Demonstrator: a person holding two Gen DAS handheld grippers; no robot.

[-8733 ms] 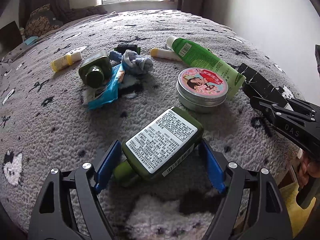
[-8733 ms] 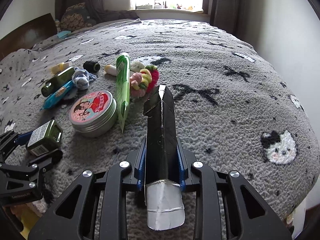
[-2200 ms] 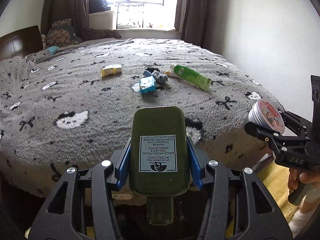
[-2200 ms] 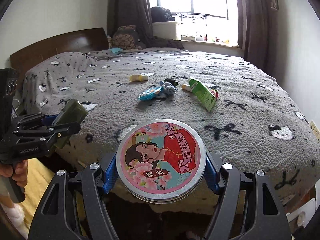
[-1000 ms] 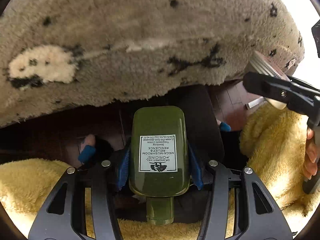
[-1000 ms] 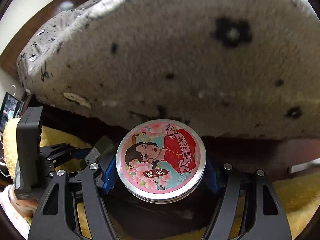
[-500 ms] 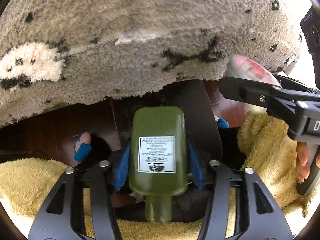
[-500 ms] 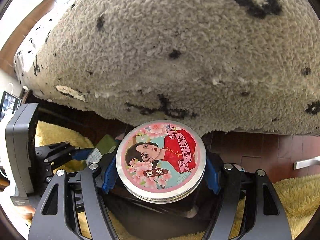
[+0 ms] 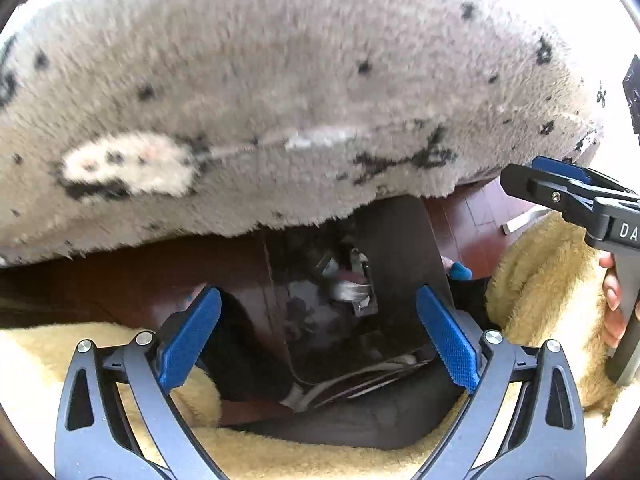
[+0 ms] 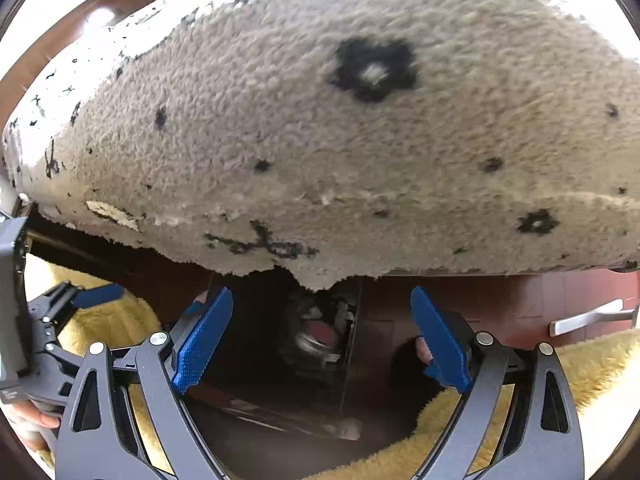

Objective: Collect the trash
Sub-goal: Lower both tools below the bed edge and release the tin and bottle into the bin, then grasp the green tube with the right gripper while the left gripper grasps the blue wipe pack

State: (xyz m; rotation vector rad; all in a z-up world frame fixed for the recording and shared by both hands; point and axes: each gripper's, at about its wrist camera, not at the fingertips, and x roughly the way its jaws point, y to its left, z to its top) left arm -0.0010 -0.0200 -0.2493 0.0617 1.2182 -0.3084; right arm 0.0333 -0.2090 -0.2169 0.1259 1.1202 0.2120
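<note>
Both grippers hang over a dark bin on the floor below the bed's edge. My left gripper is open and empty, its blue pads wide apart. My right gripper is open and empty too. The round pink-lidded tin lies tilted inside the bin and also shows in the left wrist view among other dropped items. The green bottle is not clearly visible. The right gripper shows in the left wrist view, the left gripper in the right wrist view.
The grey fleece blanket with black marks overhangs the bed edge just above the bin. A yellow shaggy rug covers the floor around it. Dark wood bed frame with a metal handle lies at right.
Both grippers have opened. The green bottle left my left gripper and the pink tin left my right gripper; the tin now lies in the bin.
</note>
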